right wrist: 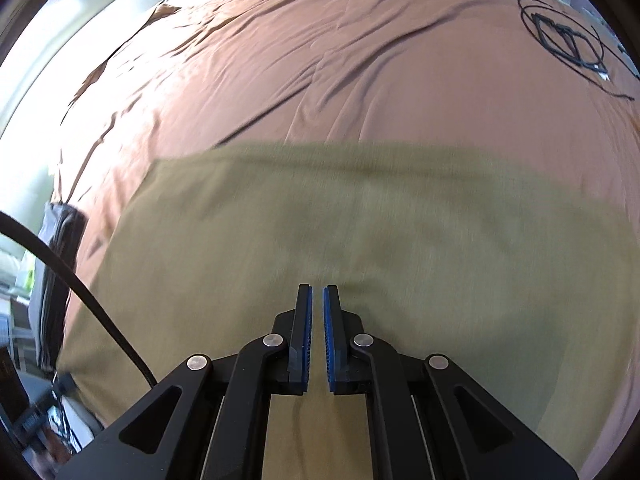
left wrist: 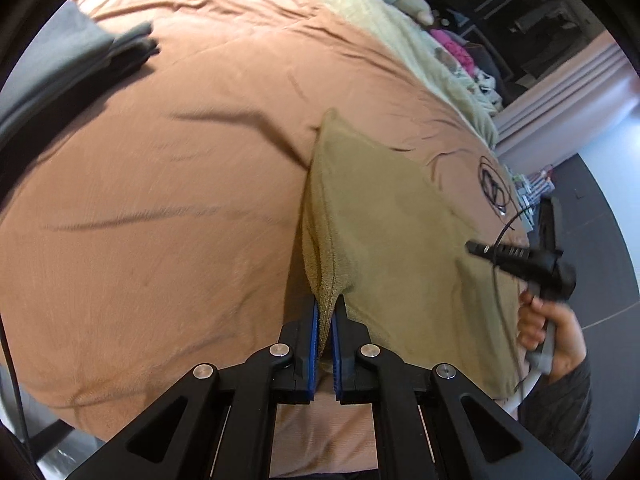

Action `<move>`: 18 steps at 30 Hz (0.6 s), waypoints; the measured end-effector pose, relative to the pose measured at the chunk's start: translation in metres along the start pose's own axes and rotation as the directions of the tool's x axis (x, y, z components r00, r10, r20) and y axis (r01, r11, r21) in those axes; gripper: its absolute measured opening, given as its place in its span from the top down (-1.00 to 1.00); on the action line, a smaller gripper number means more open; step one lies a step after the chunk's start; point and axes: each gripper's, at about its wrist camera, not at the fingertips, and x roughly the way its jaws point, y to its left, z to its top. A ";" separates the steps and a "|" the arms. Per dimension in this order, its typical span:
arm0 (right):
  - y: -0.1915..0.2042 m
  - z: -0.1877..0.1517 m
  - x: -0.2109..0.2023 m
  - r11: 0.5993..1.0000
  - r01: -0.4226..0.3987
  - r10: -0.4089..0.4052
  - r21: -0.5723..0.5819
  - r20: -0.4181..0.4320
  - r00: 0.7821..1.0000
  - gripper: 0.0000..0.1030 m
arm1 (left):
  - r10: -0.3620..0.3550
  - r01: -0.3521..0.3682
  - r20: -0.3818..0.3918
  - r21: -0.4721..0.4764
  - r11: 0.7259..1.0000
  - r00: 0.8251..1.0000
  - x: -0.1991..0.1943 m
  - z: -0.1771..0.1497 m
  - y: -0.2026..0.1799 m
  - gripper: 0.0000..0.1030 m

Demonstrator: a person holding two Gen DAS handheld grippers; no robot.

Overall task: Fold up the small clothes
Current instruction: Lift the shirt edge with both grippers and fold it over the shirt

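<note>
An olive-green garment (left wrist: 384,216) lies on the brown bed cover (left wrist: 160,184). My left gripper (left wrist: 325,304) is shut on a bunched edge of the garment and lifts it off the cover. My right gripper shows in the left wrist view (left wrist: 476,249), held by a hand at the garment's right side. In the right wrist view the garment (right wrist: 320,232) spreads flat across the cover (right wrist: 320,72), and my right gripper (right wrist: 317,292) hovers over it with its jaws nearly closed and nothing visibly between them.
A folded grey garment stack (left wrist: 72,60) lies at the far left of the bed. A coiled black cable (right wrist: 564,40) rests on the cover at the far right. A pale green blanket (left wrist: 400,32) lies along the bed's far side. A black cord (right wrist: 80,288) crosses the left.
</note>
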 end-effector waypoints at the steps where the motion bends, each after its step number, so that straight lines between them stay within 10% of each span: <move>1: 0.000 -0.006 -0.002 1.000 -0.007 0.007 -0.003 -0.005 1.000 0.95 | -0.010 0.010 0.001 0.005 1.000 1.000 -0.002 0.002 -0.003 0.89; 18: -0.001 -0.109 -0.025 0.993 -0.117 0.118 0.019 -0.037 0.992 0.95 | -0.089 0.084 0.032 0.134 0.987 0.996 -0.025 0.035 -0.076 0.89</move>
